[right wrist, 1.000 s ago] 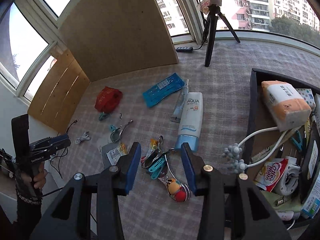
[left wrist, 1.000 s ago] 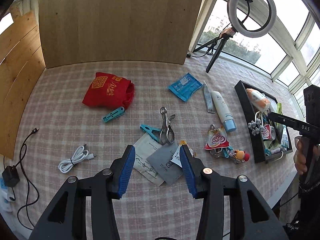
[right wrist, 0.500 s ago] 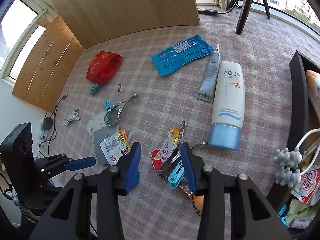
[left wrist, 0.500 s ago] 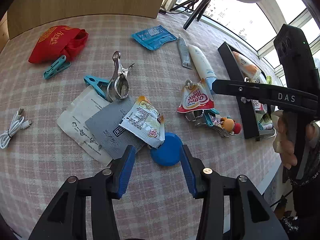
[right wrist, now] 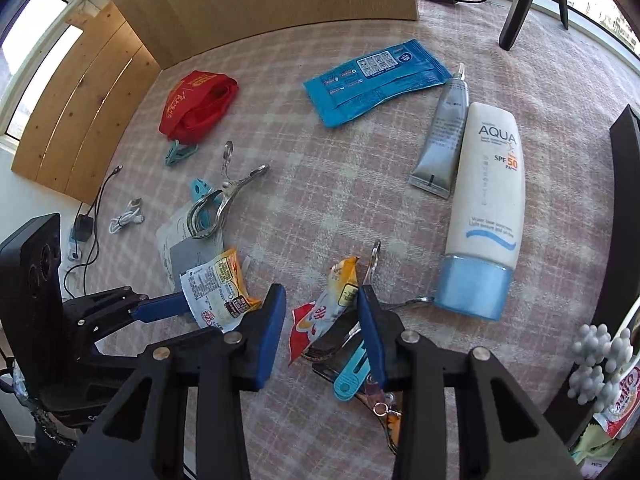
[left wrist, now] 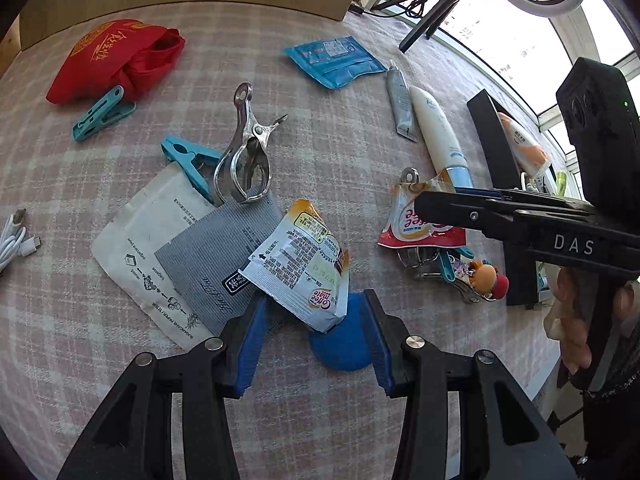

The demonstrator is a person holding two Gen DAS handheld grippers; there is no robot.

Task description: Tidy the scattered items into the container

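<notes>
My left gripper (left wrist: 315,320) hangs low over the checked cloth, jaws open. The lower corner of a white and orange creamer sachet (left wrist: 300,264) lies between its pads, untouched, with a blue round disc (left wrist: 340,348) beneath. My right gripper (right wrist: 321,316) is closing around a red and orange creamer sachet (right wrist: 324,312) that leans on a heap of clips and a toy keychain (left wrist: 486,276). A gap still shows beside its left pad. The black tray (left wrist: 494,148) stands at the right with several items inside.
On the cloth lie a red bag (left wrist: 116,56), teal pegs (left wrist: 102,114), a metal clip (left wrist: 244,160), a blue wipes pack (right wrist: 376,80), a grey tube (right wrist: 444,136), a sunscreen bottle (right wrist: 488,200), paper packets (left wrist: 148,248) and a white cable (left wrist: 16,236). A ring-light tripod (left wrist: 432,20) stands behind.
Both grippers have come down close to the cloth. The left now straddles the white sachet's corner. The right sits over the red sachet with its jaws narrower.
</notes>
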